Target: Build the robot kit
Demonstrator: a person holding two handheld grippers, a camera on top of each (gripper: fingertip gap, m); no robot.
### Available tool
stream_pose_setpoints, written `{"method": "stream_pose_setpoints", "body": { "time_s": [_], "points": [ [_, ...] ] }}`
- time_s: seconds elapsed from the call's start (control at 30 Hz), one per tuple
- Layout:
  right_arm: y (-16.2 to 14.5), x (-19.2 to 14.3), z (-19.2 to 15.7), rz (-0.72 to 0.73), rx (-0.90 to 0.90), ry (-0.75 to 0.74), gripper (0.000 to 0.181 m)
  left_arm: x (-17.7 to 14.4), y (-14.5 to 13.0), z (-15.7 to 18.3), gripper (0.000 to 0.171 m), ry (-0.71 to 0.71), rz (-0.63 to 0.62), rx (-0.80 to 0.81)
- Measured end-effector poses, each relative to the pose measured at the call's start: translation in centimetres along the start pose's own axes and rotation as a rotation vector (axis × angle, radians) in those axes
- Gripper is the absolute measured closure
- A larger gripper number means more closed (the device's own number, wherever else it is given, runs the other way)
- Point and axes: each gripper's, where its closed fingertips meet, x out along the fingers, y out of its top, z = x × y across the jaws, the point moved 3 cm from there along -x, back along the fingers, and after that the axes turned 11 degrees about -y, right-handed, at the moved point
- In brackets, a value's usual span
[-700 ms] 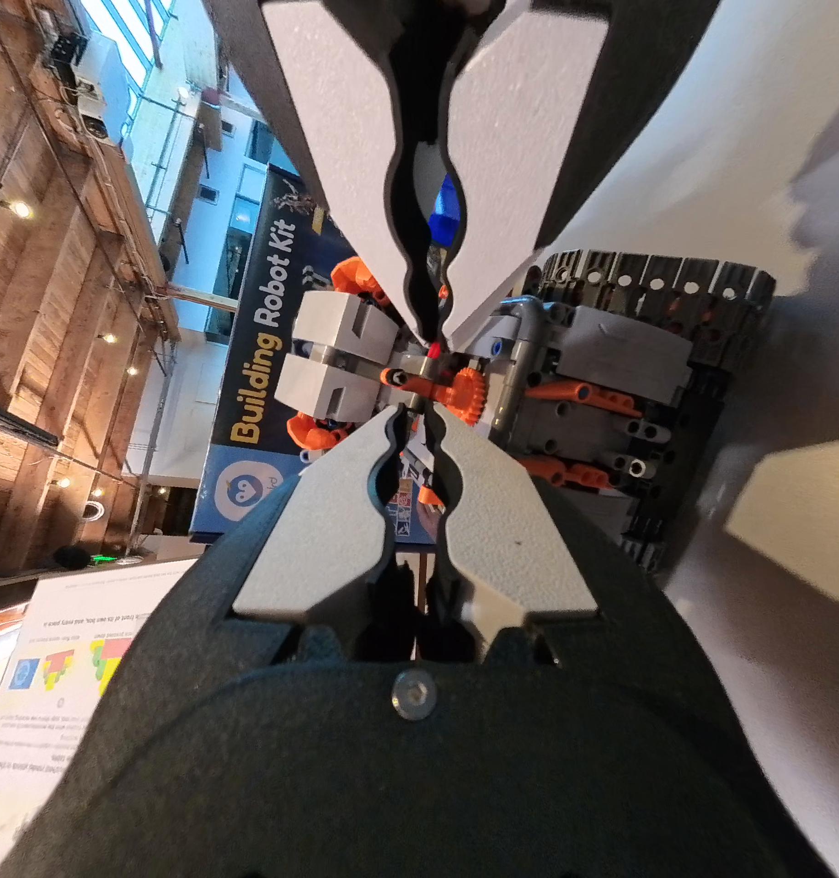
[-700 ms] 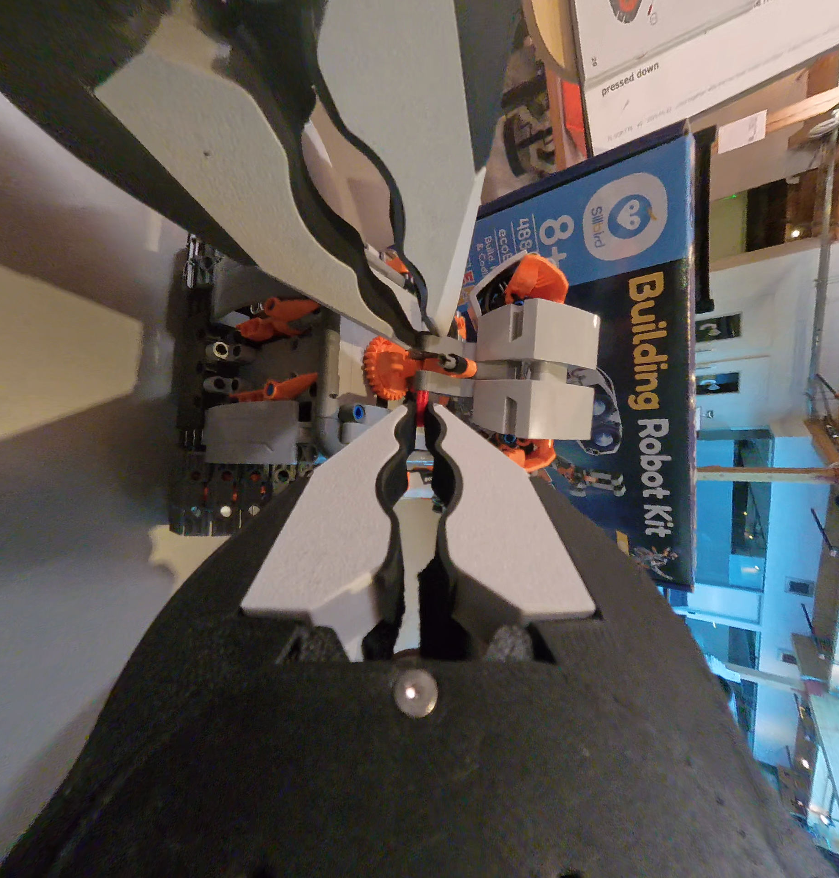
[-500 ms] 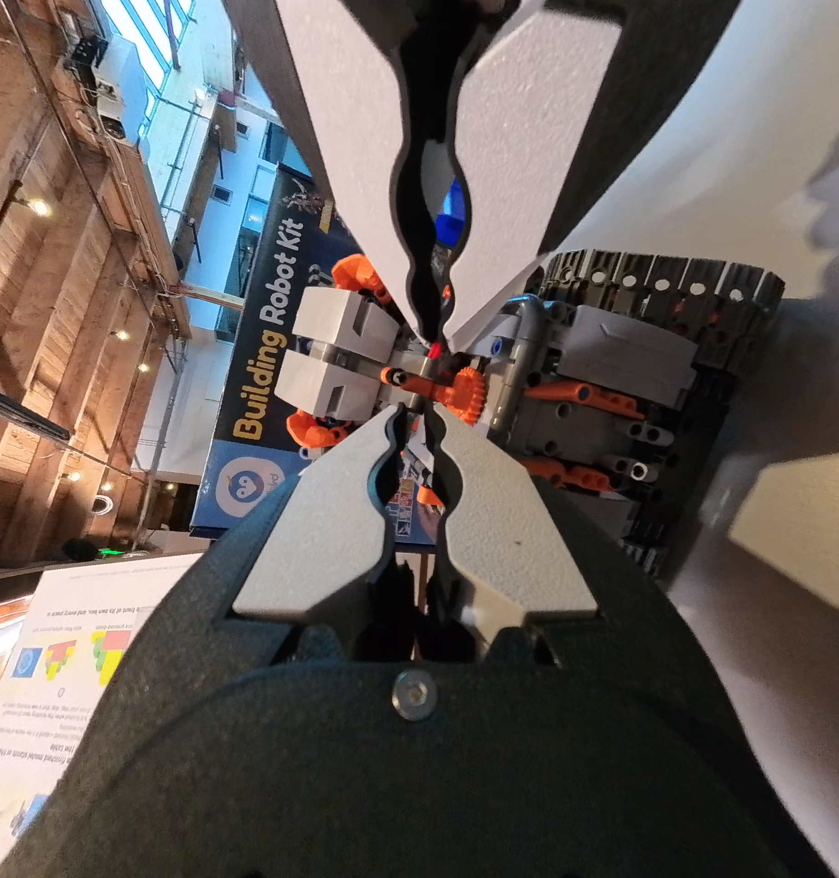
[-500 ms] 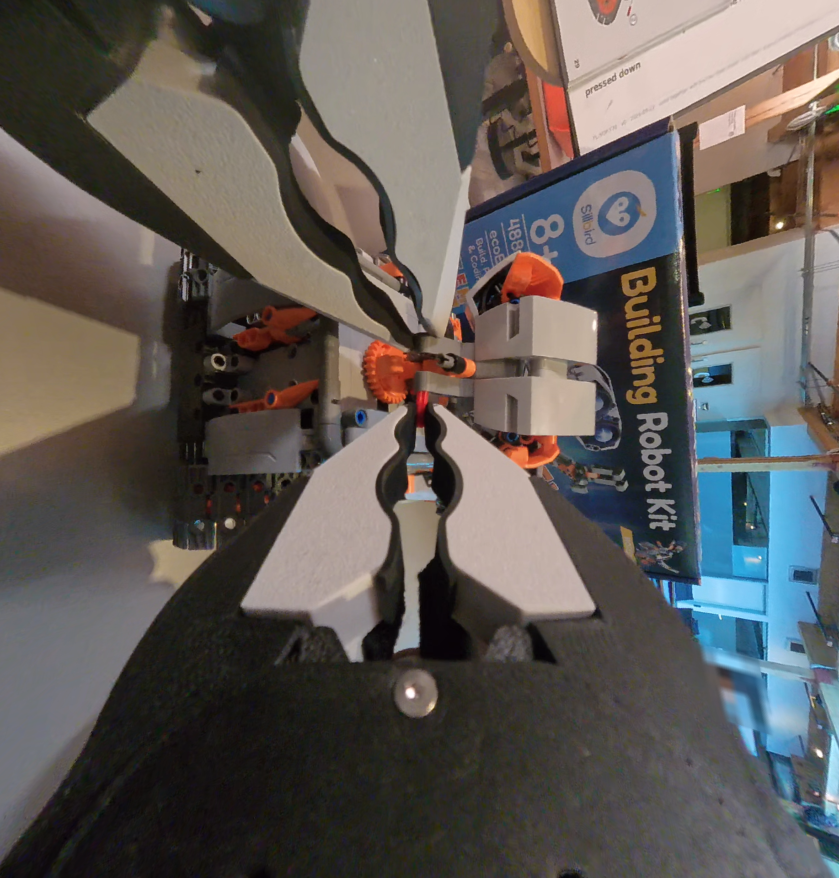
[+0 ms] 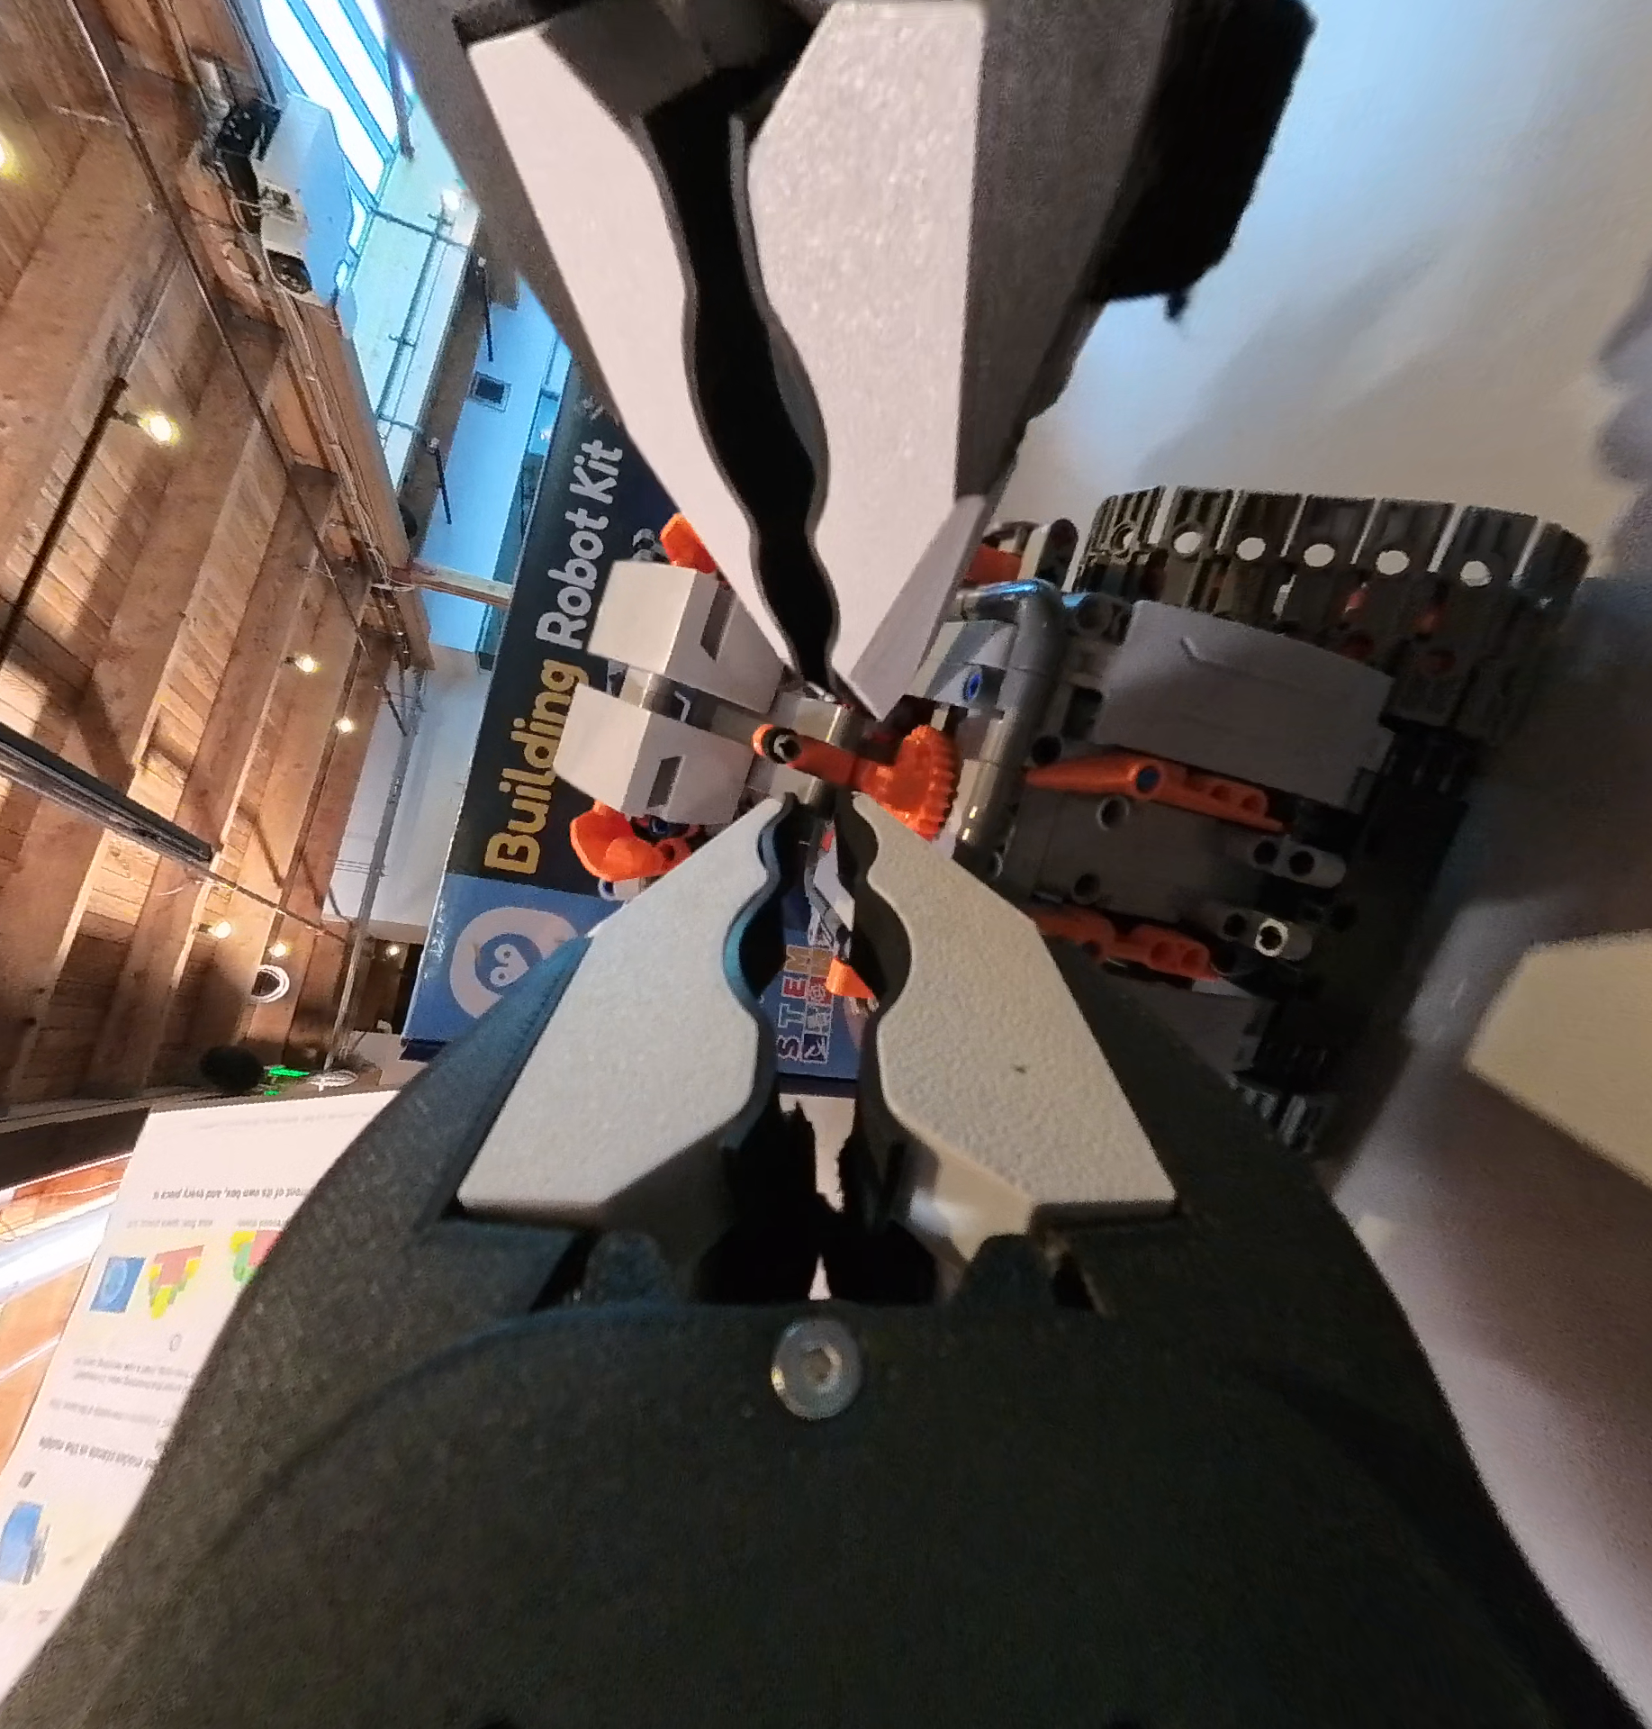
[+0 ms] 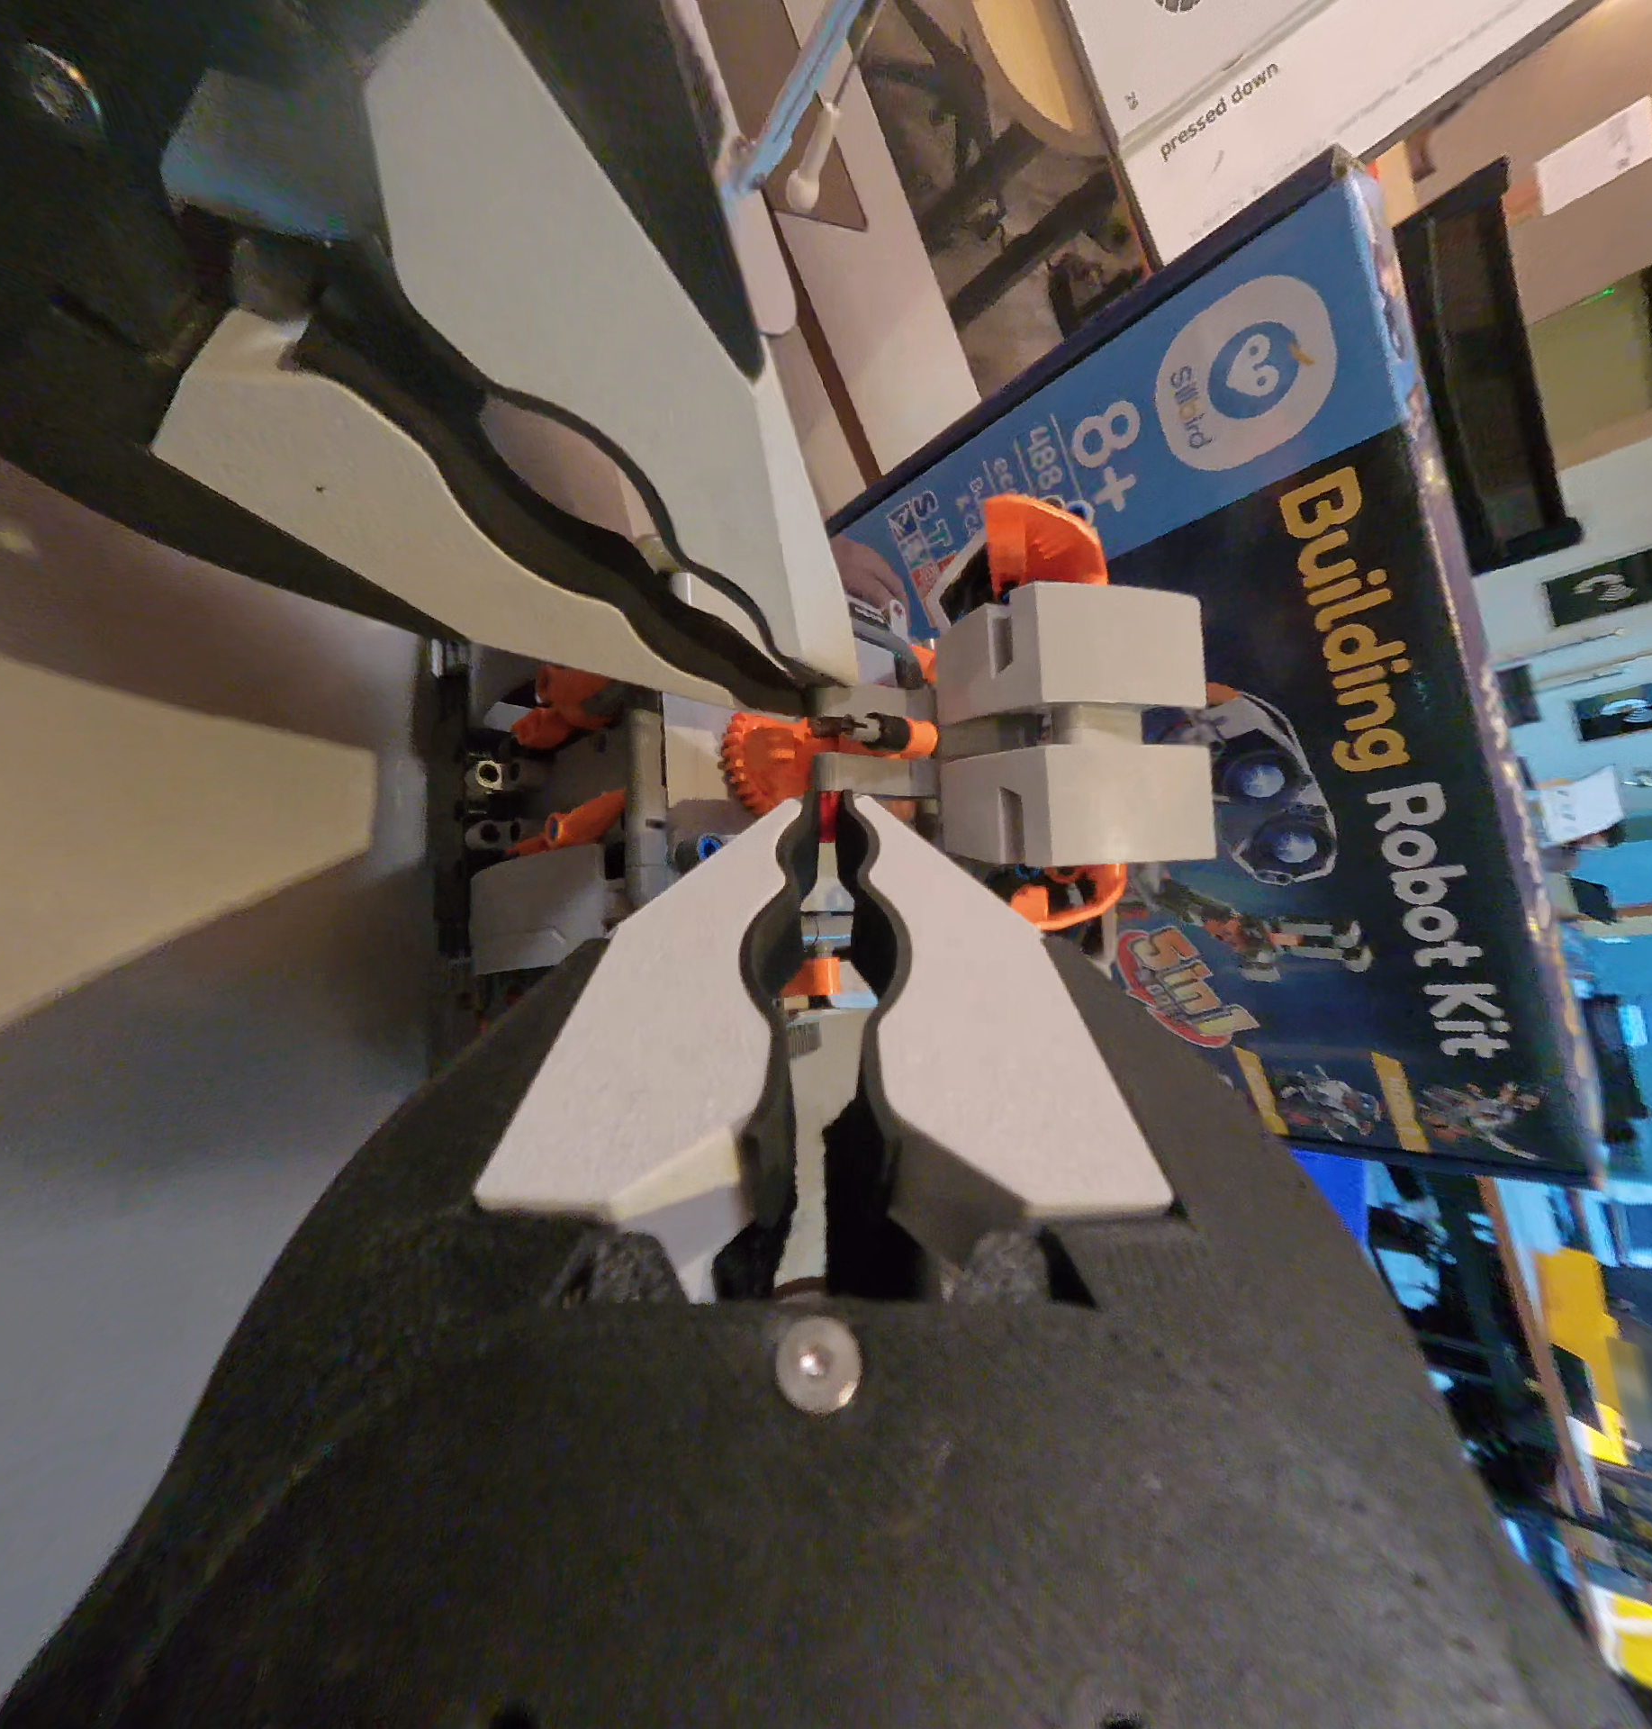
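A building-brick robot model (image 5: 1224, 711) in grey, black and orange lies on its side on a white table, with black tracks (image 5: 1318, 552) and an orange gear (image 5: 920, 772). My left gripper (image 5: 820, 806) is shut on a thin grey piece at the model's middle. My right gripper (image 6: 831, 806) comes from the opposite side, shut on a small red pin (image 6: 833, 812) at the same joint. Each gripper shows tip to tip in the other's view: the right gripper (image 5: 826, 688) and the left gripper (image 6: 808, 688). The model's two pale grey blocks (image 6: 1074, 730) sit beside the tips.
A blue kit box (image 6: 1364, 795) stands right behind the model and also shows in the left wrist view (image 5: 522, 842). A printed sheet (image 5: 102, 1310) lies beyond it. The white table (image 5: 1364, 281) runs past the tracks. Wooden walls and shelves lie farther off. Left and right tips are no more than a few centimetres apart.
Both grippers stay shut at the model's middle joint. The views have tilted a little, and the red pin at the right gripper's tip shows less in the left wrist view.
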Motion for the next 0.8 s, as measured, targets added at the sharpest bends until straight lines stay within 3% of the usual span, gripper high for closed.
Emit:
{"method": "stream_pose_setpoints", "body": {
  "time_s": [0.3,0.47,0.57,0.63,0.73,0.8],
  "points": [
    [-0.2,-1.5,0.6,0.08,0.052,0.124,0.166,-0.3,-0.1,-0.1,0.166,-0.026,0.023,0.005],
    [0.6,-3.2,3.3,0.174,0.284,0.191,0.162,-0.5,0.2,0.1,0.166,-0.025,0.026,0.087],
    [-0.2,-2.4,3.5,0.125,0.332,0.27,0.157,-0.6,0.3,0.2,0.166,-0.043,0.028,0.131],
    [-0.2,-2.0,2.6,0.13,0.356,0.355,0.164,-0.7,0.2,0.3,0.166,-0.069,0.032,0.138],
    [-0.5,-1.0,1.3,0.106,0.329,0.369,0.18,-0.8,0.3,0.8,0.166,-0.103,0.044,0.143],
    [-0.5,-0.6,0.6,0.098,0.31,0.366,0.181,-0.8,0.3,0.8,0.166,-0.115,0.046,0.137]
  ]
}}
